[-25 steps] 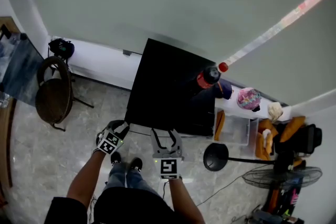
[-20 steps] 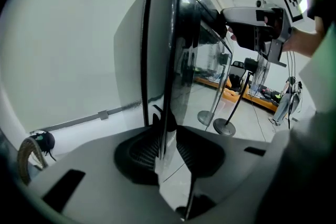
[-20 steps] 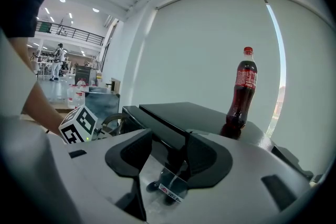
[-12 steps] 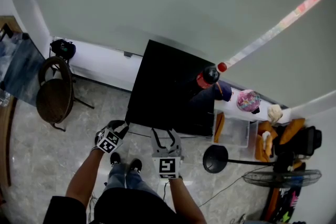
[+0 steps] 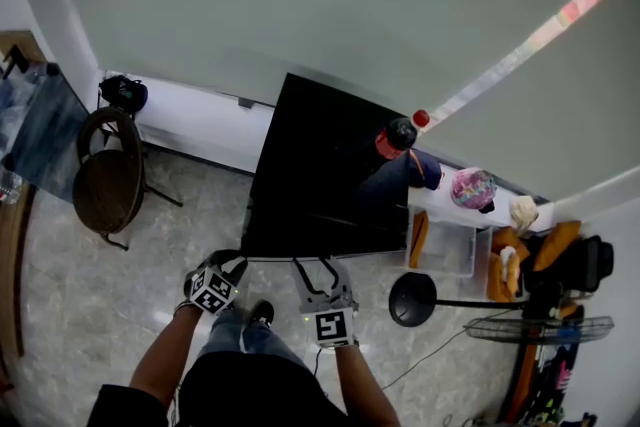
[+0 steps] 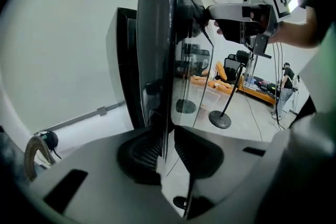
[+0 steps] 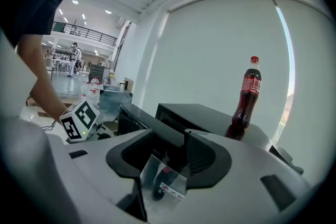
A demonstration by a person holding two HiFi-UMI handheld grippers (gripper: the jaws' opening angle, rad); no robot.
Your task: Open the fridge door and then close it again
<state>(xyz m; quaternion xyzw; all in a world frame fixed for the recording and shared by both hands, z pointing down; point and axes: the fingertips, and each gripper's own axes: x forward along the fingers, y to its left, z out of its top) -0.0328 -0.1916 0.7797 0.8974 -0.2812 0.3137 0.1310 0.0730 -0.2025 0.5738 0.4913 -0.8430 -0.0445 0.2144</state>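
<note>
A low black fridge (image 5: 320, 165) stands against the white wall with a cola bottle (image 5: 395, 137) on its top. Its glass door (image 6: 157, 60) stands ajar, swung out toward me. My left gripper (image 5: 232, 261) is at the door's left corner. In the left gripper view the door's thin edge runs up between the pads of the left gripper (image 6: 165, 147), whose jaws are closing on it. My right gripper (image 5: 320, 267) straddles the door's top rim. In the right gripper view that rim fills the gap of the right gripper (image 7: 176, 152), with the bottle (image 7: 247, 97) behind.
A round wicker chair (image 5: 105, 180) sits to the left of the fridge. Right of it are a clear plastic bin (image 5: 450, 250), a black round stand base (image 5: 412, 300) and a floor fan (image 5: 540, 333). A cable trails over the tiled floor by my feet.
Both grippers have drawn back toward me, the left one more, and the door's front edge has come out with them.
</note>
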